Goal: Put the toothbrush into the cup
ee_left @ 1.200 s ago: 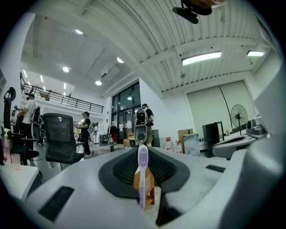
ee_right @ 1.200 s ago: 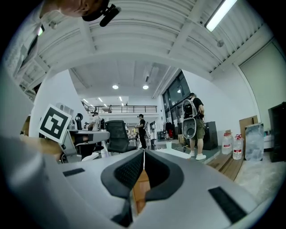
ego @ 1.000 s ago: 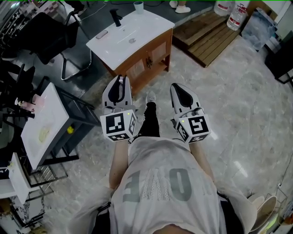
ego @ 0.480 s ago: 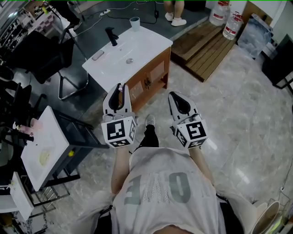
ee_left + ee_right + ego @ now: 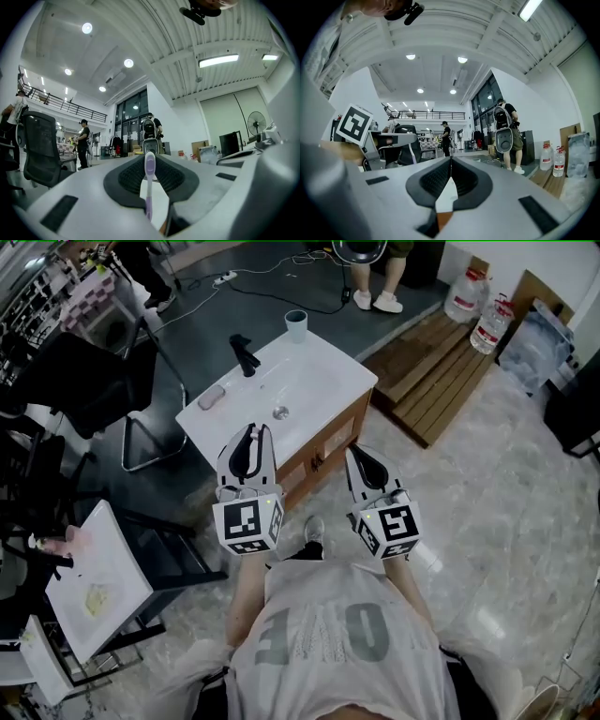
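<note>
We see a white sink counter (image 5: 319,381) on a wooden cabinet (image 5: 333,442) with a black faucet (image 5: 246,354) near its far edge, a wooden pallet (image 5: 436,371) and water bottles (image 5: 466,296) to its right, and a black chair (image 5: 89,381) to its left.

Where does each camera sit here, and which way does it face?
Head view: on the person's head, facing steeply down at sink and cup; shows torso, left gripper, right gripper.
Left gripper view: on the left gripper, level along its jaws, shut on the toothbrush.
Right gripper view: on the right gripper, level along its shut, empty jaws; the left gripper's cube at left.
Shared: both gripper views show the person with a backpack.
</note>
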`<state>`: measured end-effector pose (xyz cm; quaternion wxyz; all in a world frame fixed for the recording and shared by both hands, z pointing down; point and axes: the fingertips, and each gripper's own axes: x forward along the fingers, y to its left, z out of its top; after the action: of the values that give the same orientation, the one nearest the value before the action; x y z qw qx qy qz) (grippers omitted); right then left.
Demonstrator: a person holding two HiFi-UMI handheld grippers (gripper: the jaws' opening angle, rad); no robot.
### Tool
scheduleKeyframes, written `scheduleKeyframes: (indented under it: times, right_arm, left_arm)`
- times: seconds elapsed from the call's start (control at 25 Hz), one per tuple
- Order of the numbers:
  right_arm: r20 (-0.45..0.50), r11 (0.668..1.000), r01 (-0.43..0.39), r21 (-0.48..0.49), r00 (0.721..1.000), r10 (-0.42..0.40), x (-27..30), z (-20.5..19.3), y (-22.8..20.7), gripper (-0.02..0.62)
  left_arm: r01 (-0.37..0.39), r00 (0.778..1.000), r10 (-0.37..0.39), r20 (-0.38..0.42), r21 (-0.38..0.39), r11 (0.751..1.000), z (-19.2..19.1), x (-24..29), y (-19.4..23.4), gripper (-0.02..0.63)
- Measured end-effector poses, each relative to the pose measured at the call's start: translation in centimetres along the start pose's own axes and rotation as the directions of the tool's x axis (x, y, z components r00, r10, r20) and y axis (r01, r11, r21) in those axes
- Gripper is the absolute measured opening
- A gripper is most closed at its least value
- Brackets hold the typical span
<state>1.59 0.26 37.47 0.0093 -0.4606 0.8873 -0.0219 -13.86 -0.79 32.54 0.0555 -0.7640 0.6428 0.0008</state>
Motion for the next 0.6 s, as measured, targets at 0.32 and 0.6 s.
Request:
scheduleKeyframes:
  times: [0.32, 0.6]
  right_arm:
    - [-0.018, 1.0, -0.013, 0.004, 1.0, 0.013, 10.9, -0.2, -2.2, 0.032]
    - [-0.047, 1.0, -0.029, -0.004, 0.998, 0.029, 18.2, -0.3, -2.7, 0.032]
  left_arm:
    - [0.01, 1.0, -0.01, -0.017, -0.02, 1.0, -2.4, 9.6, 5.3, 0.08]
    - [0.03, 0.999, -0.031, -0.016, -0.057, 0.998, -3.2, 15.0, 9.1, 0.08]
